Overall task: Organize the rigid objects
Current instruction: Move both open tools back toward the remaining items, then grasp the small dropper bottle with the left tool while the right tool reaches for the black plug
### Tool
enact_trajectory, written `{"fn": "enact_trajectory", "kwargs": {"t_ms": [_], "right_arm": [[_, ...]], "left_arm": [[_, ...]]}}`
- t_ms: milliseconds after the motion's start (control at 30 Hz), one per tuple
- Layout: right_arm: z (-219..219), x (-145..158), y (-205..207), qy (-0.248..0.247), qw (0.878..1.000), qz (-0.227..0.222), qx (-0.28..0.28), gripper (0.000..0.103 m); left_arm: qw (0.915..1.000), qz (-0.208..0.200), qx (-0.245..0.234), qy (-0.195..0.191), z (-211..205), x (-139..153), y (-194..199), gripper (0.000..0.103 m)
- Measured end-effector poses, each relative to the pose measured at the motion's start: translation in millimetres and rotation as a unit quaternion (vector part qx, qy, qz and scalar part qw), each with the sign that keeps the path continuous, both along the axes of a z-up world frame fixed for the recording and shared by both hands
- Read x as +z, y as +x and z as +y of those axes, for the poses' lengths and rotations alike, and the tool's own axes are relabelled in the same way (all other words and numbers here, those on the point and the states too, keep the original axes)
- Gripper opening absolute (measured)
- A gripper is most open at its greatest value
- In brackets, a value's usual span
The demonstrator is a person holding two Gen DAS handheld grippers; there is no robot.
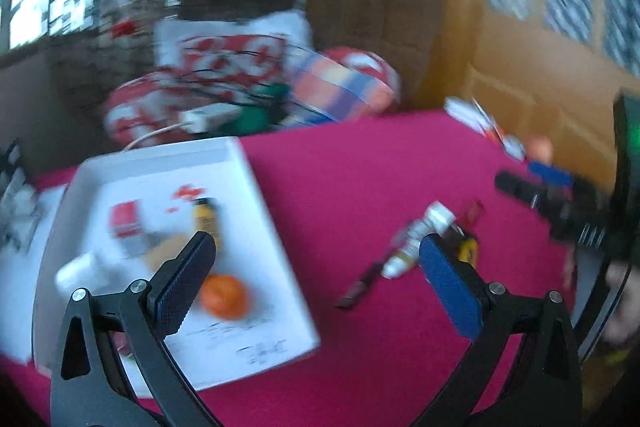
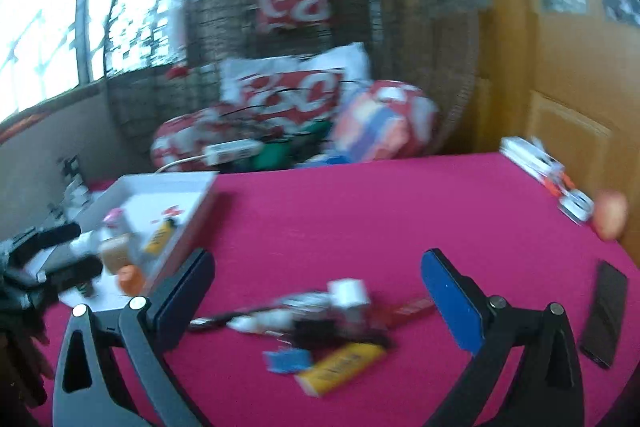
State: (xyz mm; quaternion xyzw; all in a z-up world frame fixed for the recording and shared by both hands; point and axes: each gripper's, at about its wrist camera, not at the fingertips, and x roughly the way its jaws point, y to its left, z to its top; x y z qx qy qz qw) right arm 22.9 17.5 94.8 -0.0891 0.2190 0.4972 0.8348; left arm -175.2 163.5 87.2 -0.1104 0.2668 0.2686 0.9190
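Left wrist view: your left gripper (image 1: 316, 259) has jaws spread wide, nothing betw. them, hovering over the edge of the white tray (image 1: 256, 187) on the magenta tablecloth (image 1: 360, 167). Tray already holds an orange ball (image 1: 224, 297), a yellow tube (image 1: 206, 221), a small red-and-white box (image 1: 126, 221) and a white cylinder (image 1: 76, 273). To the right, on the cloth, a loose pile w/ a white bottle (image 1: 416, 239) on top is still unsorted. Right gripper (image 1: 560, 203) shows at the far right edge, too blurred to read its jaws from here. Judgement: you're betw. picks, one item likely done, next one not yet chosen.

Writing: dark scribble on the tray floor near its front edge, not legible. Red-and-white script logo on the cushions (image 1: 228, 63) behind the table, smeared by blur; looks like a cola brand, can't confirm.

Right wrist view: jaws of your right gripper (image 2: 318, 275) also fully apart, empty, aimed at the pile: white cap (image 2: 350, 291), yellow bar (image 2: 344, 367), blue tag (image 2: 286, 361), dark pen-like piece (image 2: 216, 321). Black phone (image 2: 606, 311) lies apart at right; tray sits well left.

Next move calls for: drop onto one item only, prob. the yellow bar at the pile's near edge, close squarely, carry left to tray. Bar's label print is unreadable.
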Motion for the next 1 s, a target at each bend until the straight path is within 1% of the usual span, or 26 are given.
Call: {"fn": "enact_trajectory", "kwargs": {"t_ms": [33, 100, 200, 233, 300, 333, 367, 400, 433, 467, 500, 533, 567, 633, 667, 733, 800, 833, 867, 933, 967, 1000], "right_arm": [[-9, -1, 6, 0.007, 1.0, 0.007, -0.009, 0.103], [-30, -2, 21, 0.03, 0.999, 0.023, -0.026, 0.103], [-53, -5, 36, 0.048, 0.997, 0.032, -0.051, 0.103], [-59, -5, 41, 0.051, 0.996, 0.033, -0.059, 0.103], [-71, -7, 51, 0.057, 0.995, 0.043, -0.072, 0.103], [-76, -9, 57, 0.061, 0.994, 0.053, -0.076, 0.103], [-80, -11, 63, 0.064, 0.993, 0.062, -0.08, 0.103], [-85, -12, 67, 0.066, 0.992, 0.07, -0.082, 0.103], [-88, -14, 70, 0.068, 0.991, 0.076, -0.086, 0.103], [-92, -15, 73, 0.07, 0.99, 0.08, -0.09, 0.103], [-94, -16, 76, 0.071, 0.99, 0.083, -0.093, 0.103], [-95, -17, 78, 0.072, 0.989, 0.085, -0.095, 0.103], [-98, -18, 80, 0.073, 0.989, 0.086, -0.097, 0.103], [-102, -20, 83, 0.073, 0.988, 0.087, -0.103, 0.103], [-104, -21, 85, 0.072, 0.988, 0.089, -0.106, 0.103], [-108, -23, 86, 0.075, 0.987, 0.095, -0.109, 0.103], [-111, -25, 88, 0.078, 0.986, 0.1, -0.11, 0.103], [-112, -25, 87, 0.079, 0.985, 0.102, -0.111, 0.103], [-112, -26, 88, 0.079, 0.985, 0.103, -0.112, 0.103], [-113, -27, 89, 0.078, 0.985, 0.105, -0.113, 0.103], [-113, -28, 89, 0.078, 0.985, 0.109, -0.113, 0.103], [-113, -28, 89, 0.079, 0.984, 0.114, -0.111, 0.103]], "left_arm": [[0.9995, 0.022, -0.021, 0.008, -5, -4, 16, 0.103], [0.9975, 0.053, -0.045, 0.003, -9, -12, 36, 0.103], [0.9936, 0.097, -0.052, -0.021, -8, -27, 66, 0.103], [0.9924, 0.109, -0.054, -0.022, -8, -31, 74, 0.103], [0.9899, 0.121, -0.072, -0.012, -14, -37, 87, 0.101], [0.9874, 0.133, -0.085, 0.0, -18, -41, 95, 0.093], [0.9847, 0.148, -0.092, 0.008, -21, -45, 101, 0.081], [0.9815, 0.165, -0.097, 0.017, -23, -50, 106, 0.072], [0.9774, 0.186, -0.095, 0.028, -24, -57, 114, 0.057], [0.9748, 0.2, -0.093, 0.032, -25, -62, 119, 0.051], [0.9731, 0.208, -0.093, 0.032, -25, -66, 124, 0.051], [0.9727, 0.208, -0.099, 0.028, -25, -69, 128, 0.051], [0.9722, 0.206, -0.108, 0.026, -26, -71, 131, 0.048], [0.9692, 0.211, -0.125, 0.025, -31, -76, 137, 0.041], [0.9665, 0.215, -0.136, 0.029, -35, -77, 140, 0.037], [0.9641, 0.22, -0.144, 0.037, -40, -77, 142, 0.03], [0.9636, 0.217, -0.155, 0.024, -44, -75, 142, 0.029], [0.9626, 0.211, -0.17, 0.011, -47, -74, 140, 0.029], [0.9613, 0.212, -0.175, 0.012, -49, -73, 139, 0.029], [0.9579, 0.23, -0.168, 0.034, -55, -77, 141, 0.029], [0.9583, 0.229, -0.166, 0.038, -54, -78, 142, 0.029], [0.9595, 0.226, -0.165, 0.029, -52, -79, 143, 0.029]]}}
